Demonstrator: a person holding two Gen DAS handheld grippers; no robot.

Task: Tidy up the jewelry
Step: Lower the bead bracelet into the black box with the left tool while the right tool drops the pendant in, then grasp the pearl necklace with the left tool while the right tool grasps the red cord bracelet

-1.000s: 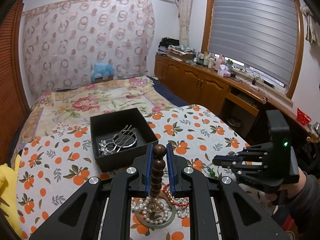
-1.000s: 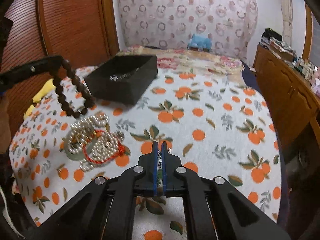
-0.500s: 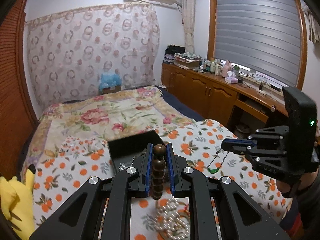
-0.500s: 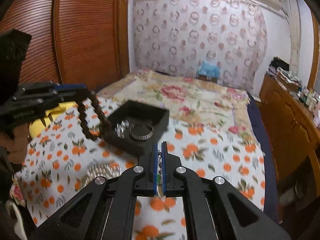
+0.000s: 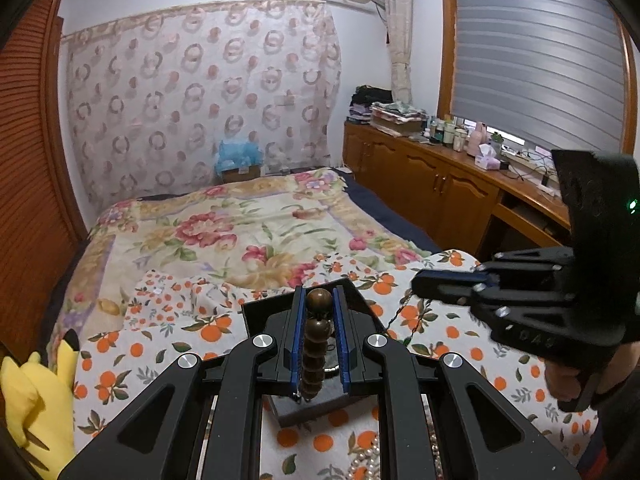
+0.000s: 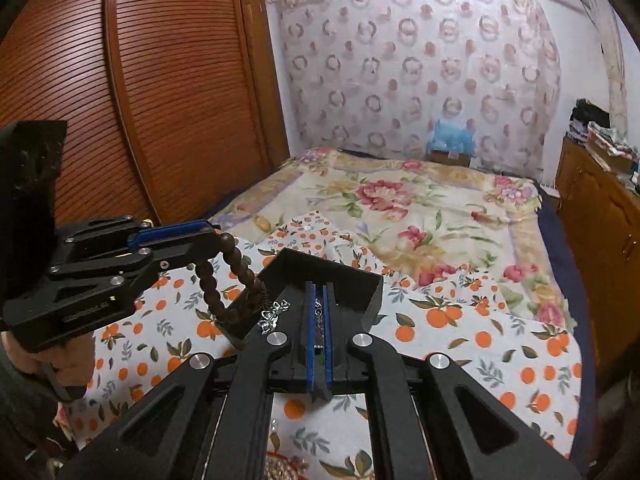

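Observation:
My left gripper (image 5: 319, 300) is shut on a brown wooden bead bracelet (image 5: 316, 344) and holds it over the black jewelry box (image 5: 260, 312). In the right wrist view the bracelet (image 6: 224, 276) hangs in a loop from the left gripper (image 6: 208, 236) at the box's near left corner. My right gripper (image 6: 319, 304) is shut on a thin chain with a green bead (image 6: 319, 354), above the black box (image 6: 340, 280). The chain (image 5: 400, 316) dangles from the right gripper (image 5: 416, 280) in the left wrist view. A silver hair comb (image 6: 274, 314) lies in the box.
The box sits on an orange-print cloth (image 6: 460, 332) spread on a bed with a floral quilt (image 5: 240, 232). Pearl strands (image 5: 368, 460) lie near the front edge. A yellow plush toy (image 5: 36, 404) is at the left. Wooden cabinets (image 5: 432, 184) stand to the right.
Both grippers have risen and moved in over the black box, carrying the bracelet and the chain. The pearl pile has dropped to the bottom of view.

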